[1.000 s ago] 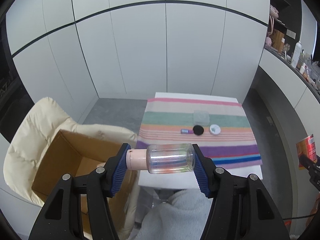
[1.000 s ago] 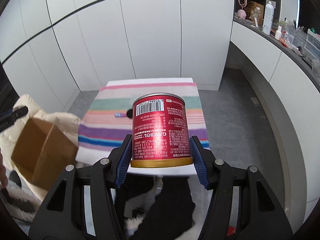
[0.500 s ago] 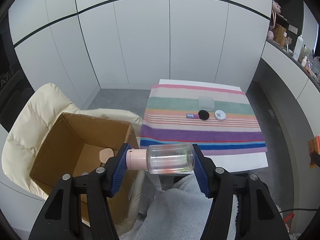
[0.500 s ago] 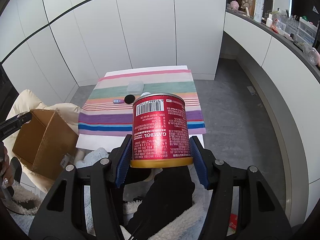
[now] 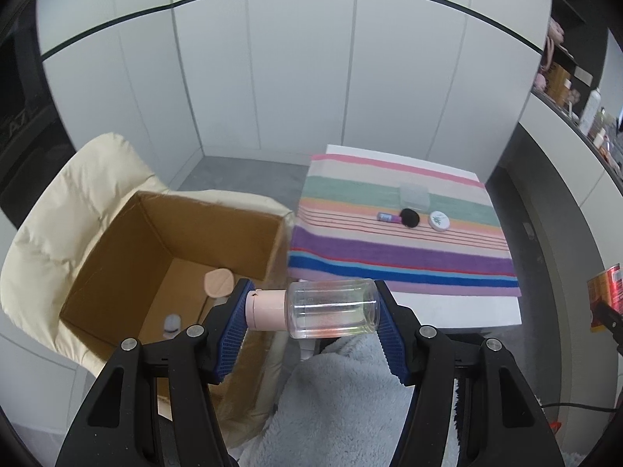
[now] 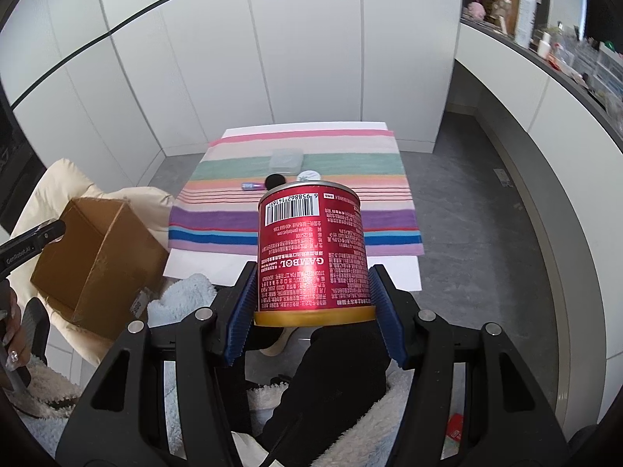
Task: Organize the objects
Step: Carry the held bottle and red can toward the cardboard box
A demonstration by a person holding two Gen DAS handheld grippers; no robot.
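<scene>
My left gripper is shut on a clear bottle with a pink cap, held sideways in the air just right of an open cardboard box. A beige pad and a small bottle lie on the box floor. My right gripper is shut on a red can, held upright over the person's lap. The can also shows at the right edge of the left wrist view. The box stands to the left in the right wrist view.
A small table with a striped cloth holds a clear case, a black round thing, a white lid and a small purple tube. The box rests on a cream padded chair. A counter with bottles runs along the right.
Both grippers drew back from the table with their loads still held. The left view swung left, so the open box and its contents now show. The table looks farther off.
</scene>
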